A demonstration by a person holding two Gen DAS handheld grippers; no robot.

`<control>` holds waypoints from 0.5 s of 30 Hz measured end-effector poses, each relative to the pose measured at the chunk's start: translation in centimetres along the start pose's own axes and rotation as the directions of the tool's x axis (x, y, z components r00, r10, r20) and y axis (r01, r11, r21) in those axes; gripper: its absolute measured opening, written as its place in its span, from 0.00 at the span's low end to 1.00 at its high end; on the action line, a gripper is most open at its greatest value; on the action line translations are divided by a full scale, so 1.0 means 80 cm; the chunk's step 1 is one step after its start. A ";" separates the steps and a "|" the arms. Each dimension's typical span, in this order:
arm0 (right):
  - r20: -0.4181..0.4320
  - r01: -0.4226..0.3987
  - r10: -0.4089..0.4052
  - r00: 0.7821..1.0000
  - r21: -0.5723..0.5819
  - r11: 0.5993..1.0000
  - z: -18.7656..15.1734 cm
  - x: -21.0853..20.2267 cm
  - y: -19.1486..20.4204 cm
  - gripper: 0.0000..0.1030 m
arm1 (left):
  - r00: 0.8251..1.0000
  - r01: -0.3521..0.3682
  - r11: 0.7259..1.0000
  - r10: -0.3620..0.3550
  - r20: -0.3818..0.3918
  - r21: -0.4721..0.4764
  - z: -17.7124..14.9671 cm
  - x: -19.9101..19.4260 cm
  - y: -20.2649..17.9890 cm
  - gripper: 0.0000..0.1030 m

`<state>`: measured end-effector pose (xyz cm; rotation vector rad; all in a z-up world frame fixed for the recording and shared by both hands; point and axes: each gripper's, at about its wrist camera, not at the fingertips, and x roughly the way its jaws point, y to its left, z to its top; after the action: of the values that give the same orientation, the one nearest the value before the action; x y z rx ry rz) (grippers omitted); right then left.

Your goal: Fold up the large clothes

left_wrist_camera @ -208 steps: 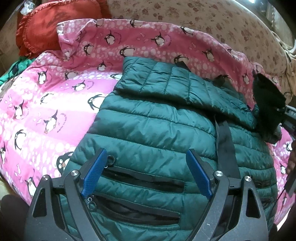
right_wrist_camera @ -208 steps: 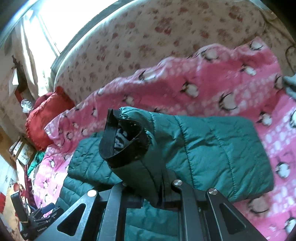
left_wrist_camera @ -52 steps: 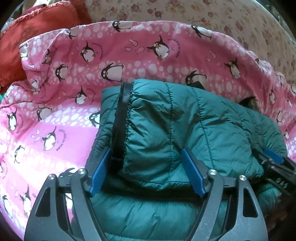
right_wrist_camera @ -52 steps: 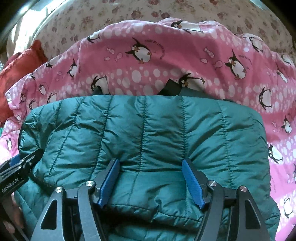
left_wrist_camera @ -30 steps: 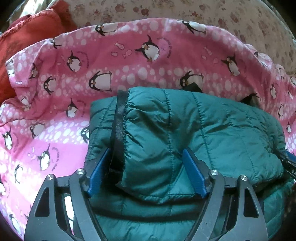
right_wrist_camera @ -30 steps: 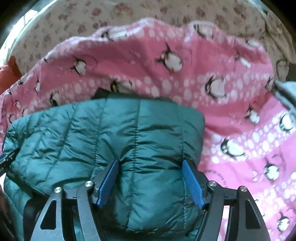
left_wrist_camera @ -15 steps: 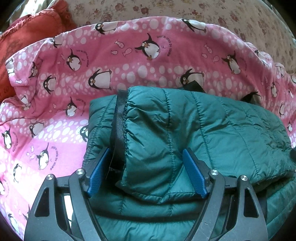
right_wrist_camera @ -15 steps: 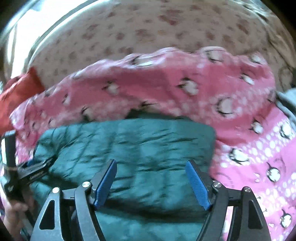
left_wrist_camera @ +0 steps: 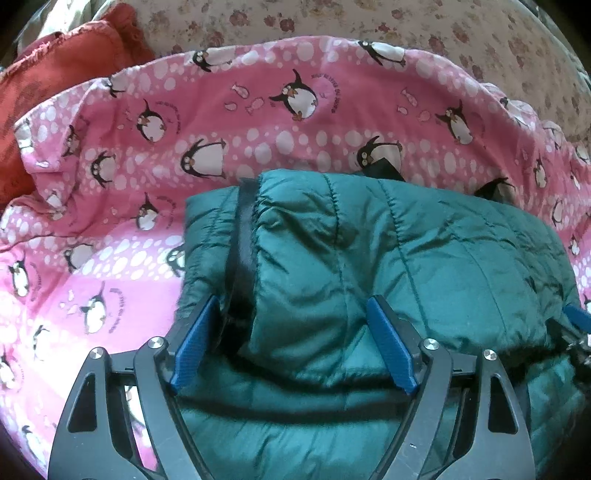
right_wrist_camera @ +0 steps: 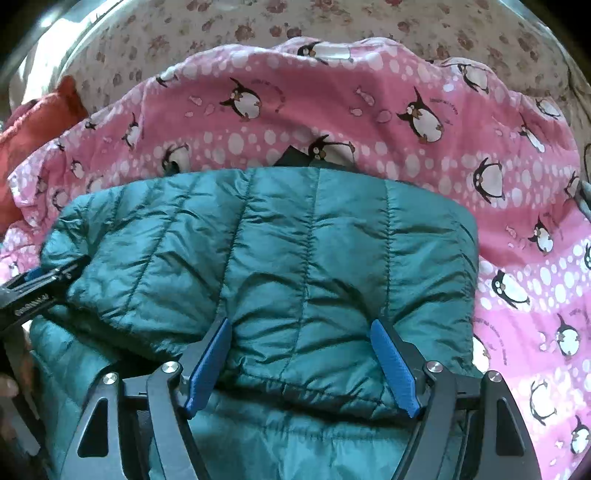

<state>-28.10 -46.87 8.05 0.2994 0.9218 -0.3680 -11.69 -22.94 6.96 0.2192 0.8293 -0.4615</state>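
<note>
A dark green quilted jacket (left_wrist_camera: pixel 424 258) lies folded on a pink penguin blanket (left_wrist_camera: pixel 258 122). Its black-trimmed edge (left_wrist_camera: pixel 243 236) faces left in the left wrist view. My left gripper (left_wrist_camera: pixel 293 304) is open over the jacket's left end, and the puffy top layer bulges between its blue pads (left_wrist_camera: pixel 388 343). My right gripper (right_wrist_camera: pixel 300 325) is open over the jacket (right_wrist_camera: pixel 295 240) near its right end, with padded fabric between the pads (right_wrist_camera: pixel 393 365). Each gripper shows at the edge of the other's view: the right gripper (left_wrist_camera: pixel 576 321) and the left gripper (right_wrist_camera: pixel 37 288).
The blanket (right_wrist_camera: pixel 517 184) covers a floral sofa whose back (left_wrist_camera: pixel 406 22) rises behind it. A red cushion (left_wrist_camera: pixel 55 62) sits at the far left. A hand (right_wrist_camera: pixel 11 384) shows at the left edge of the right wrist view. Bare blanket lies left and right of the jacket.
My right gripper has shifted left along the jacket, so the jacket's right edge now sits further right in its view. The left gripper has hardly moved. Both stay open.
</note>
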 end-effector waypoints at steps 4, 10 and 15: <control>0.039 -0.024 0.022 0.999 0.036 0.999 -0.010 -0.033 -0.013 0.73 | 1.000 0.003 1.000 -0.003 -0.003 -0.003 -0.006 -0.024 0.008 0.80; 0.035 -0.004 0.001 0.999 0.062 0.998 -0.021 -0.055 -0.028 0.73 | 1.000 0.009 1.000 -0.008 0.027 -0.011 -0.021 -0.062 0.018 0.80; 0.024 -0.007 0.004 1.000 0.094 0.996 -0.030 -0.064 -0.037 0.73 | 1.000 0.012 1.000 -0.012 0.016 -0.003 -0.041 -0.084 0.023 0.80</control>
<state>-33.90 -47.63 10.60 0.3834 0.8813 -0.4101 -16.91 -18.09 9.82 0.2074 0.8162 -0.4723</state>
